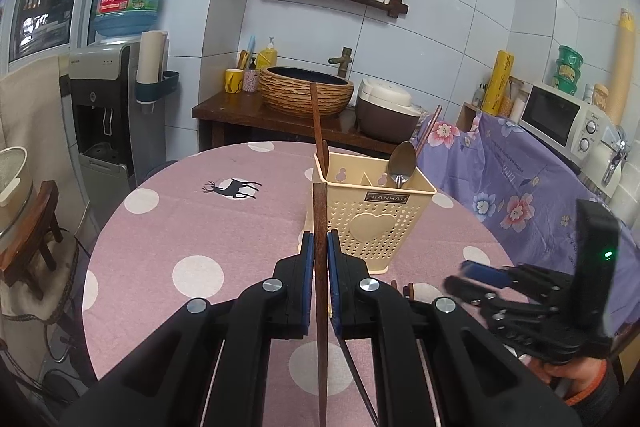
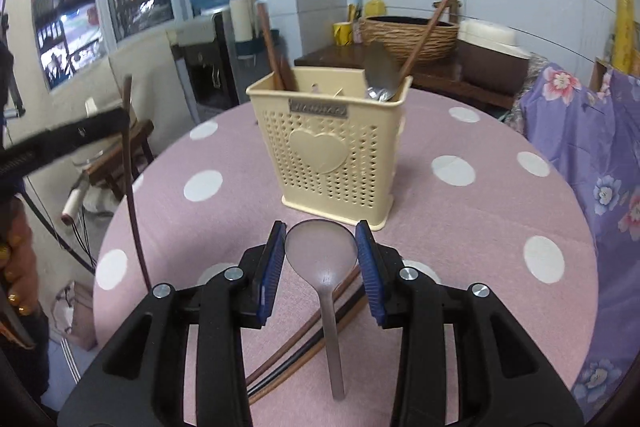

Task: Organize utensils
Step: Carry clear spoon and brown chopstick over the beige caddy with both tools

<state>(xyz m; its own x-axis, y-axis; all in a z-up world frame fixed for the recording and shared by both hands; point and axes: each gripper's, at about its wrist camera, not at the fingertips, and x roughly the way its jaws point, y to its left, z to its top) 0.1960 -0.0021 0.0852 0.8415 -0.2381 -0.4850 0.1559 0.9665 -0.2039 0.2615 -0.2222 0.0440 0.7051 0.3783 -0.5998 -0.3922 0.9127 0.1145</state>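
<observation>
A cream perforated utensil holder [image 1: 372, 215] [image 2: 332, 143] stands on the pink dotted table [image 1: 192, 227]. It holds brown chopsticks [image 1: 318, 123] and a metal spoon [image 1: 401, 161]. My left gripper [image 1: 319, 247] is shut on a brown chopstick [image 1: 320, 307], held upright just in front of the holder. It also shows in the right wrist view [image 2: 130, 163]. My right gripper [image 2: 321, 239] is open above a metal spoon [image 2: 324, 259] lying on the table, its bowl between the pads. Brown and black chopsticks [image 2: 304, 339] lie under the spoon.
A purple floral cloth [image 1: 520, 187] covers a counter to the right with a microwave [image 1: 560, 119]. A dark wooden stand with a woven basin [image 1: 306, 93] is behind the table. A water dispenser [image 1: 116, 115] stands at the left.
</observation>
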